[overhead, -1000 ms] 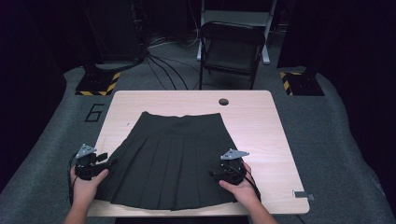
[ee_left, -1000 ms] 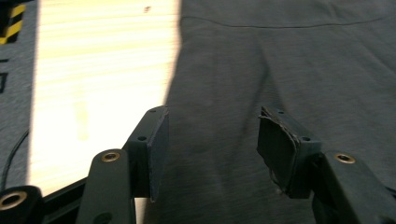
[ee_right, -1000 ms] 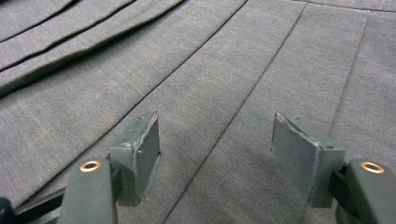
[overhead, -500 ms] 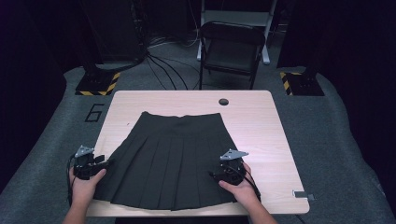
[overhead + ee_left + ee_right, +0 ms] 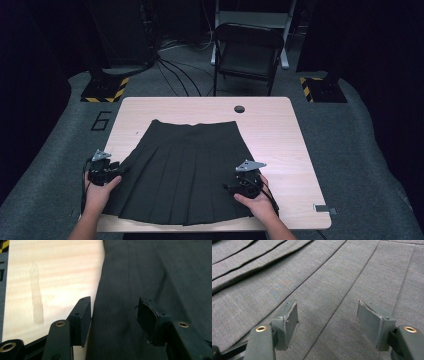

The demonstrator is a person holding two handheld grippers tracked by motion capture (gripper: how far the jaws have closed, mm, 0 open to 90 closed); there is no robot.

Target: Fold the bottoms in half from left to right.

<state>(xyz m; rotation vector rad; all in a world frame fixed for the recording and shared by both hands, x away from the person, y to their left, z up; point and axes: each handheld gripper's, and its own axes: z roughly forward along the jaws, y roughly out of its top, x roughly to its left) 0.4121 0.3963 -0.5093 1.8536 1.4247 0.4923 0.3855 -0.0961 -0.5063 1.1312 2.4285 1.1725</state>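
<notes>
The skirt (image 5: 185, 170) lies flat on the bench (image 5: 280, 135), ready for folding. Left gripper (image 5: 106, 172) and right gripper (image 5: 240, 185), lower frame, fingers released above its edges.

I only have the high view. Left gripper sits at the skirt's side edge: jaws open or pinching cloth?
Observer: Open. In the left gripper view the left gripper has its jaws spread, with the skirt edge lying flat between them.
Operator: And the right one?
Observer: Right gripper is open too, jaws apart above flat pleats, nothing pinched.
Operator: Anything on the table by the left jaw?
Observer: A faint long smudge on the bare wood of the table.
</notes>
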